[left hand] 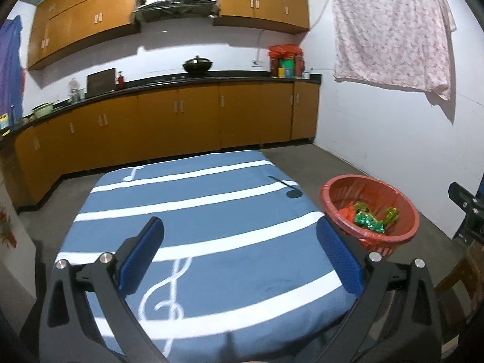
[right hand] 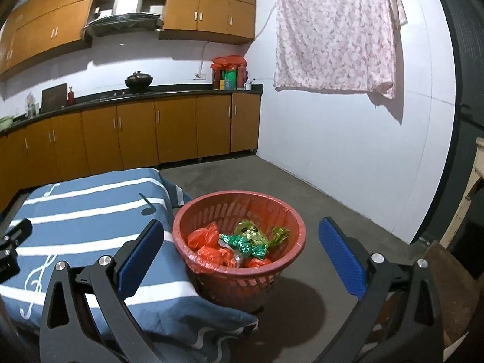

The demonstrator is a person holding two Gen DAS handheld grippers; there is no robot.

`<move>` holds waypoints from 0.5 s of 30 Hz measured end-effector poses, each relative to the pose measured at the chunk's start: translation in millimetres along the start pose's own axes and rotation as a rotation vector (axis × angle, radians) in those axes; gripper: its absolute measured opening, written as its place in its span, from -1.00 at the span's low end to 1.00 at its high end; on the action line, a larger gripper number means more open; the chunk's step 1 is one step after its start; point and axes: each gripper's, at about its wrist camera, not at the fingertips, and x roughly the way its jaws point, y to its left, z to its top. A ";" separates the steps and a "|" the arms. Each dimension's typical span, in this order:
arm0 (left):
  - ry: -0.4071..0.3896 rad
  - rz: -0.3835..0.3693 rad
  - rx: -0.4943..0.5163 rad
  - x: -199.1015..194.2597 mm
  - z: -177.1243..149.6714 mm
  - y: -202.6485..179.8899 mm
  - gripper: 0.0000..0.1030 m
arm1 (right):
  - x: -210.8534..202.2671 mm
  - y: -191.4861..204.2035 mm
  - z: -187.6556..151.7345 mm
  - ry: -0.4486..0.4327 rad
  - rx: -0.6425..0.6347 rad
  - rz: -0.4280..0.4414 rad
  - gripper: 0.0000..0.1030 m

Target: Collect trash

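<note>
A red plastic basket (right hand: 298, 227) stands on the floor beside the table's right edge; it also shows in the left wrist view (left hand: 408, 208). Inside lie crumpled green foil wrappers (right hand: 251, 239) and orange plastic scraps (right hand: 211, 251). My right gripper (right hand: 240, 230) is open and empty, above and in front of the basket, its blue pads either side of it. My left gripper (left hand: 240, 227) is open and empty over the table with a blue, white-striped music-note cloth (left hand: 193, 199). No loose trash shows on the cloth.
Orange kitchen cabinets (left hand: 181, 115) and a black counter with a wok (left hand: 196, 65) run along the far wall. A pink floral cloth (right hand: 335, 36) hangs on the white right wall. Grey floor (right hand: 272, 175) lies around the basket. A wooden piece (right hand: 459, 296) is at far right.
</note>
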 end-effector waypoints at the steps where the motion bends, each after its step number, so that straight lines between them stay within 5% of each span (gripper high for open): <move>1: -0.003 0.006 -0.005 -5.1 -2.2 3.3 0.92 | -2.7 1.7 -0.9 -0.003 -0.002 0.005 0.97; 15: 0.017 0.018 -0.023 -41.1 -27.6 21.5 0.92 | -33.4 35.2 -28.5 0.008 -0.064 0.035 0.97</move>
